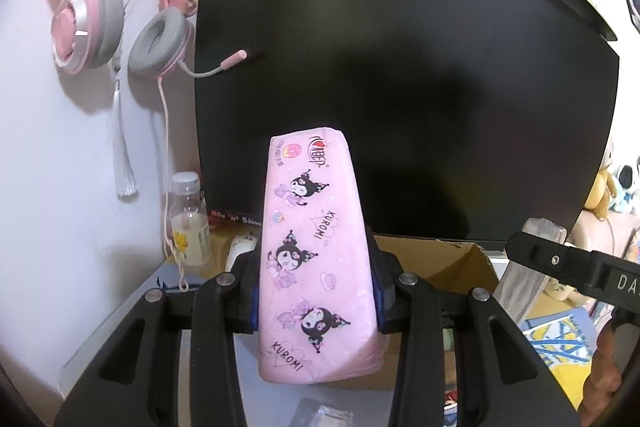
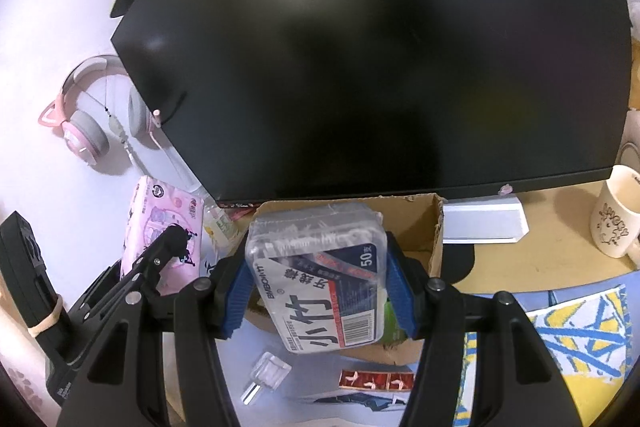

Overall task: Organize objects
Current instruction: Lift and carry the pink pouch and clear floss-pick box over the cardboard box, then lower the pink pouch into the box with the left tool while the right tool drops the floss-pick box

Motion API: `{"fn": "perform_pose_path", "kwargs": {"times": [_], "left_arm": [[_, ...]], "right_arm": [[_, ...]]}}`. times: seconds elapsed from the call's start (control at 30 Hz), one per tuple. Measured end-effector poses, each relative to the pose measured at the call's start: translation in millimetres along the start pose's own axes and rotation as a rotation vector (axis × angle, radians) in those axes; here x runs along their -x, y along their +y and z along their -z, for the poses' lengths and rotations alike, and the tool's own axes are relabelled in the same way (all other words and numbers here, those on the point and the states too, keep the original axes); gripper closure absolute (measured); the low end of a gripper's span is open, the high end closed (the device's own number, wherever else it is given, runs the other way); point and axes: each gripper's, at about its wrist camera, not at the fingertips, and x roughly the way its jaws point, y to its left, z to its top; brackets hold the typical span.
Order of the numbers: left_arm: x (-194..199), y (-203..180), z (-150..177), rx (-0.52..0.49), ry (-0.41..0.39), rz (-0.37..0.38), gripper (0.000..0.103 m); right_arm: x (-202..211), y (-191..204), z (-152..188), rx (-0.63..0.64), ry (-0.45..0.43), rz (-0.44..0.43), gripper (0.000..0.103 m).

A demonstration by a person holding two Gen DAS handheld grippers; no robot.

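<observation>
My left gripper (image 1: 316,279) is shut on a pink tissue pack (image 1: 314,251) printed with cartoon figures, held up lengthwise in front of a black monitor (image 1: 400,67). That same pack (image 2: 160,227) and the left gripper (image 2: 168,247) show at the left of the right wrist view. My right gripper (image 2: 318,283) is shut on a clear plastic box of floss picks (image 2: 320,267) with a blue and white label. Both items hang above an open cardboard box (image 2: 420,227) that stands on the desk below the monitor. In the left wrist view the right gripper's arm (image 1: 560,259) and its clear box (image 1: 536,259) enter from the right.
Pink cat-ear headphones (image 1: 112,11) hang on the wall at left. A small bottle (image 1: 190,219) and a white mouse (image 1: 240,247) stand by the monitor's foot. A cream mug (image 2: 616,215) is at the right. A small glass bottle (image 2: 268,375) and a blue-yellow cloth (image 2: 580,339) lie near the front.
</observation>
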Motion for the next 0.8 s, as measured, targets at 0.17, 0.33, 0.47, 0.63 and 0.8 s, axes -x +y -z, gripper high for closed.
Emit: {"fn": "perform_pose_path", "kwargs": {"times": [0.17, 0.33, 0.47, 0.63, 0.8], "left_arm": [[-14.7, 3.5, 1.3, 0.013, -0.008, 0.007, 0.065], [-30.8, 3.0, 5.2, 0.020, 0.001, 0.011, 0.065], [-40.5, 1.6, 9.7, 0.023, 0.003, 0.018, 0.065], [-49.4, 0.3, 12.7, 0.017, -0.004, 0.026, 0.065], [-63.2, -9.8, 16.2, -0.037, 0.043, 0.002, 0.065]], "right_arm": [[-13.3, -8.2, -0.9, -0.007, -0.018, -0.022, 0.040], [-22.7, -12.5, 0.2, -0.007, -0.034, -0.028, 0.040], [-28.8, -17.4, 0.6, -0.016, -0.043, -0.040, 0.040], [-35.5, -20.2, 0.1, -0.033, -0.047, -0.038, 0.040], [-40.9, -20.6, 0.8, -0.044, -0.040, -0.036, 0.040]]}}
